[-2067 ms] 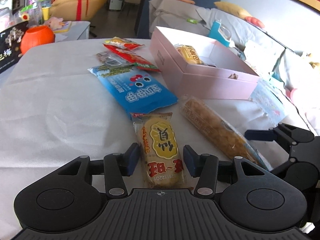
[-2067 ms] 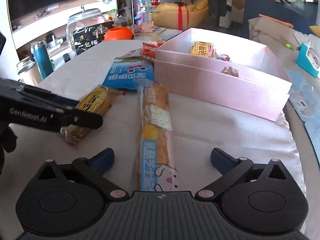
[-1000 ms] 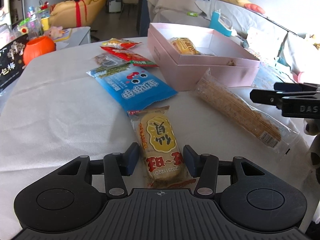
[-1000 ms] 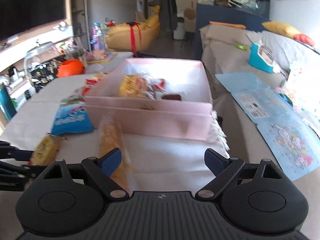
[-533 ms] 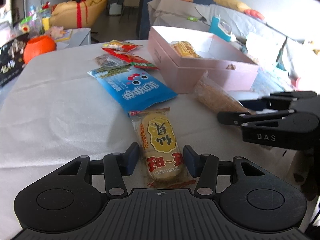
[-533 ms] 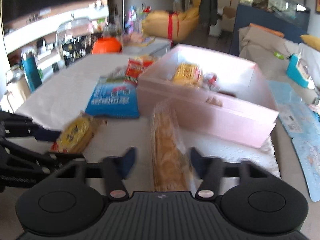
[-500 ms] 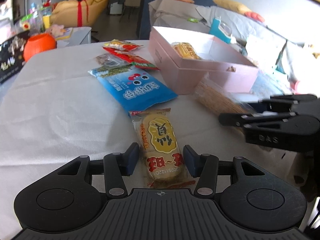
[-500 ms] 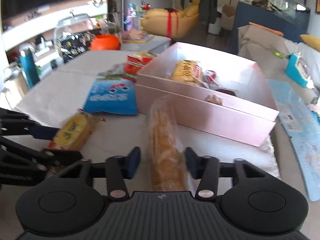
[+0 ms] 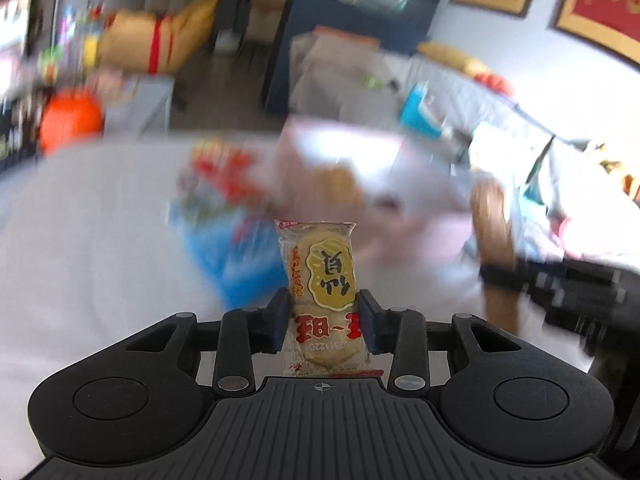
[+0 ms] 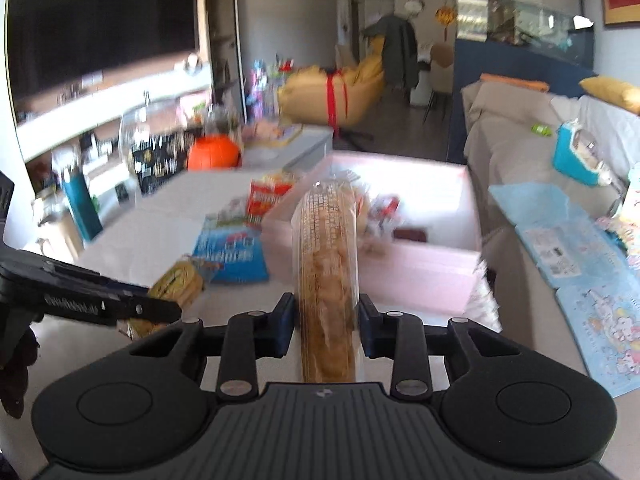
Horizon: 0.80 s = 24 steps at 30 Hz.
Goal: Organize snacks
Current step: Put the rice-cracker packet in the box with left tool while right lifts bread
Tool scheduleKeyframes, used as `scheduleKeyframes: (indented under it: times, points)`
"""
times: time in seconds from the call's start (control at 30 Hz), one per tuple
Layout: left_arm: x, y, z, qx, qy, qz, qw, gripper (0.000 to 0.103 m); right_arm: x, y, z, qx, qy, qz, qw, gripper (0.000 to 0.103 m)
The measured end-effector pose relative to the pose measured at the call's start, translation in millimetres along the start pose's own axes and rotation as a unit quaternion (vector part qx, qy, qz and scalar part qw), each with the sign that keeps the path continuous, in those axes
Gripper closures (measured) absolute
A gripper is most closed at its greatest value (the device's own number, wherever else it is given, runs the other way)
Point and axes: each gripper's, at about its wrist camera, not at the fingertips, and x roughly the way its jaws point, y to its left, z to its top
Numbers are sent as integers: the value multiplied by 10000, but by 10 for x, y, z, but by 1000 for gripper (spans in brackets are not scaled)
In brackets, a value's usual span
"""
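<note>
My left gripper [image 9: 323, 322] is shut on a yellow rice-cracker packet [image 9: 322, 280] and holds it lifted above the white table; the packet also shows in the right wrist view [image 10: 178, 282]. My right gripper [image 10: 326, 328] is shut on a long bread packet [image 10: 326, 280], held up and pointing at the open pink box [image 10: 420, 256]. The bread packet also shows at the right of the blurred left wrist view [image 9: 490, 220]. The pink box [image 9: 400, 184] lies beyond both packets with several snacks inside.
A blue snack bag [image 10: 230, 256] and red snack packets [image 10: 266, 196] lie on the table left of the box. An orange pumpkin [image 10: 214, 154] and a glass jar [image 10: 150, 140] stand at the far left. Blue leaflets [image 10: 568, 248] lie right of the box.
Both grippers have lifted their packets off the table. The right gripper has shut on the bread packet and raised it toward the box. The left view is now motion-blurred.
</note>
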Motion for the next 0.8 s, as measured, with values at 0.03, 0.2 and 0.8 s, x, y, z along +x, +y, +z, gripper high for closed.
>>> scheduleKeyframes:
  times: [0.03, 0.2, 0.8]
  points:
    - [-30, -62, 125, 57, -125, -35, 9999, 62, -48, -17, -2, 41, -108, 4, 9999, 71]
    - [104, -337, 824, 12, -842, -522, 9951, 58, -211, -73, -53, 260, -472, 106, 9985, 71]
    - [559, 216, 160, -929, 53, 414, 9948, 58, -59, -181, -83, 329, -332, 579, 9972, 76]
